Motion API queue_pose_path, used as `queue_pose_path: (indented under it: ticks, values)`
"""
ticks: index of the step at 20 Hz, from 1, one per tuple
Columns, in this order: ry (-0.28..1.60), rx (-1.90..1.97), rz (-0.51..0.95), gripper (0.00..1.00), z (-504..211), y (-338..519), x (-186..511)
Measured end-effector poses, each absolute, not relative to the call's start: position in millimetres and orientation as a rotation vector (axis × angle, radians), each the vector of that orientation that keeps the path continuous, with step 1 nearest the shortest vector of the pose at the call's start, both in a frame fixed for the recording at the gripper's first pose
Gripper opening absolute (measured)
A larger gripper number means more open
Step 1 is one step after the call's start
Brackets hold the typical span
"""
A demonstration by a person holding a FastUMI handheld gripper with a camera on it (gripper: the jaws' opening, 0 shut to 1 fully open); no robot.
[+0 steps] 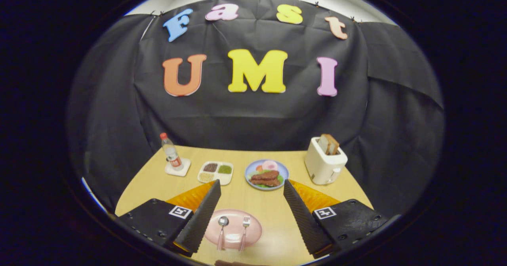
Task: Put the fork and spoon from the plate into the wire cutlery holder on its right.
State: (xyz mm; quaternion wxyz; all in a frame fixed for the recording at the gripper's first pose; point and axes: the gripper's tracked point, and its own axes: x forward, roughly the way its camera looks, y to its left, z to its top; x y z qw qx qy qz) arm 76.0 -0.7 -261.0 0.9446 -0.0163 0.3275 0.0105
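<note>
Near the front edge of the light wooden bench (253, 200), a pale pink oval plate (234, 228) lies between the fingers of the claw (250, 213), which stand wide apart and grip nothing. On the plate a metal spoon with a pink handle (222, 232) lies to the left of a matching fork (244, 232), side by side. Toward the back edge stand a plastic bottle (170, 152) on a white coaster, a white divided tray (216, 172), a blue plate of food (266, 174) and a white toaster (324, 163) holding bread.
</note>
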Motion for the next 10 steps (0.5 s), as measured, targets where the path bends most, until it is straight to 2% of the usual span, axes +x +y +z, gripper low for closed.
queue_pose_path:
  ticks: [5, 10]
  values:
    - [0.91, -0.02, 0.016, 0.96, -365, 3, 56]
    - [1.084, -0.013, -0.017, 0.95, -431, 4, 21]
